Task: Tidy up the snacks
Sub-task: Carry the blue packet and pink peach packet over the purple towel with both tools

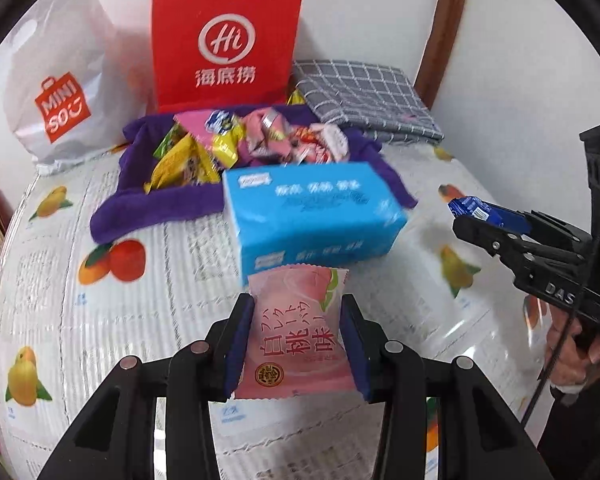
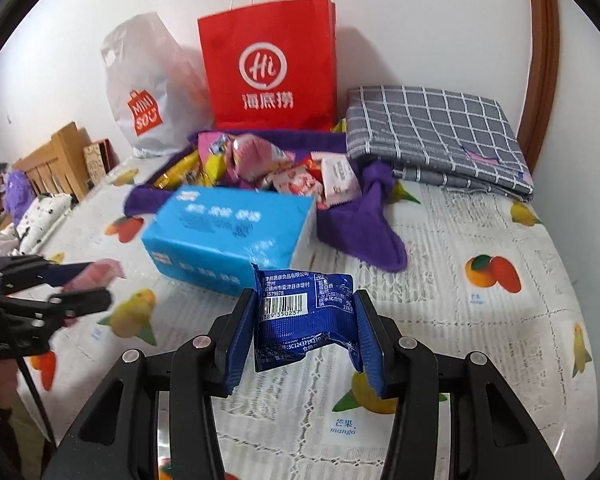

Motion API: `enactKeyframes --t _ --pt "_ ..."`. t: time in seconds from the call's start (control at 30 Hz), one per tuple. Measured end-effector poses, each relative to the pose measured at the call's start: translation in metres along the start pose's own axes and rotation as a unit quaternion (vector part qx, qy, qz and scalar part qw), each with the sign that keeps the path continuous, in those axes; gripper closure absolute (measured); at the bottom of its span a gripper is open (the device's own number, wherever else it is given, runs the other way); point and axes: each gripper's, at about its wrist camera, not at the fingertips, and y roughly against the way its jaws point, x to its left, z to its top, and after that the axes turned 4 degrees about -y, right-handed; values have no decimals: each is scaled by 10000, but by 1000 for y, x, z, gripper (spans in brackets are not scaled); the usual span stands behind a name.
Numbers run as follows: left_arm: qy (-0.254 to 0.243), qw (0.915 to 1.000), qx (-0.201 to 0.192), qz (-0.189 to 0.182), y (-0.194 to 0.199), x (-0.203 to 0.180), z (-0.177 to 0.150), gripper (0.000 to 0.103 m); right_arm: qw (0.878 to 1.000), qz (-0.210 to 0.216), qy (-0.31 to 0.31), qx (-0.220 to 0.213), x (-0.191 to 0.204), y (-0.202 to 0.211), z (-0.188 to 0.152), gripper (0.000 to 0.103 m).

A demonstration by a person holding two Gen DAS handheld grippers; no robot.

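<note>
Pinched between my left gripper [image 1: 296, 344] pads is a pink peach snack packet [image 1: 296, 332], a glossy flat pouch with crimped ends, held up off the table and sticking forward past the fingertips. My right gripper [image 2: 306, 344] clamps a blue foil snack packet [image 2: 304, 312], crinkled, barcode side facing me, likewise lifted clear of the surface. Just ahead of both sits a blue tissue pack [image 1: 312, 216], a soft-sided rectangular block lying at a slant on the fruit-print tablecloth [image 1: 120, 320], which looks like embossed plastic. Behind it a purple towel [image 1: 140, 208], plush and rumpled, cradles a snack pile [image 1: 244, 140] of shiny mixed wrappers. Against the wall stand a red paper bag [image 1: 226, 40] and a white plastic bag [image 1: 60, 92]; a folded grey checked cloth [image 2: 436, 136] lies to the right. Bare cloth shows on either side of the tissue pack, widest on the right toward the rounded table edge.
</note>
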Motion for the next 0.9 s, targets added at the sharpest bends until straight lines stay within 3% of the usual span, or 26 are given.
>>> enactKeyframes --t 0.17,0.37,0.9 --pt "93 9998 -132 -119 7 -5 20 62 9999 -79 -40 -102 4 19 18 55" --pt "143 9996 -251 -18 16 -5 46 62 9996 -16 -186 -232 5 30 45 55" --pt "441 9971 -501 376 35 34 110 62 9976 107 -63 -687 33 18 134 55"
